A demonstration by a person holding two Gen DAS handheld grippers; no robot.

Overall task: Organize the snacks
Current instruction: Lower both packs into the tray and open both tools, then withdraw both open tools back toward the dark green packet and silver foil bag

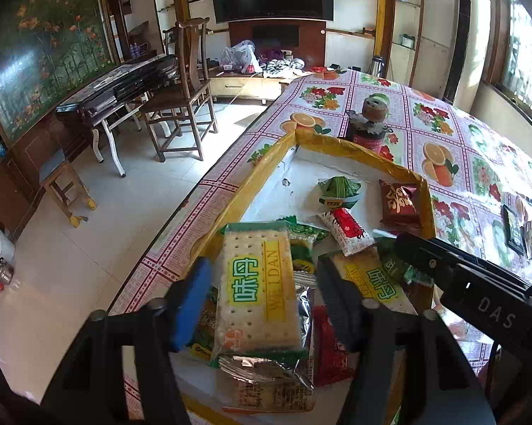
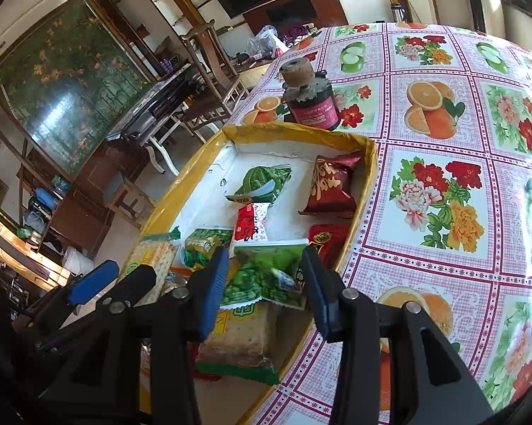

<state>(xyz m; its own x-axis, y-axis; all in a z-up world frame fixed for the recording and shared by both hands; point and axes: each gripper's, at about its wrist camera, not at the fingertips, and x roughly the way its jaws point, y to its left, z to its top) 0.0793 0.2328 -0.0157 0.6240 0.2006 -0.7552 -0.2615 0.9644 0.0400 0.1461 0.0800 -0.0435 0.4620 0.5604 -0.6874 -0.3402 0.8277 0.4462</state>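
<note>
A shallow white tray with a yellow rim holds several snack packs. In the left wrist view my left gripper is open, its fingers on either side of a cracker pack with a green label lying on the pile. A second cracker pack lies to its right. In the right wrist view my right gripper is open around a green pea snack bag that lies on a cracker pack. Farther in lie a green bag, a dark red pack and a red-white pack.
The tray sits at the left edge of a table with a fruit-and-flower cloth. A dark red canister with a brown top stands just beyond the tray. A wooden chair and a desk stand on the floor to the left.
</note>
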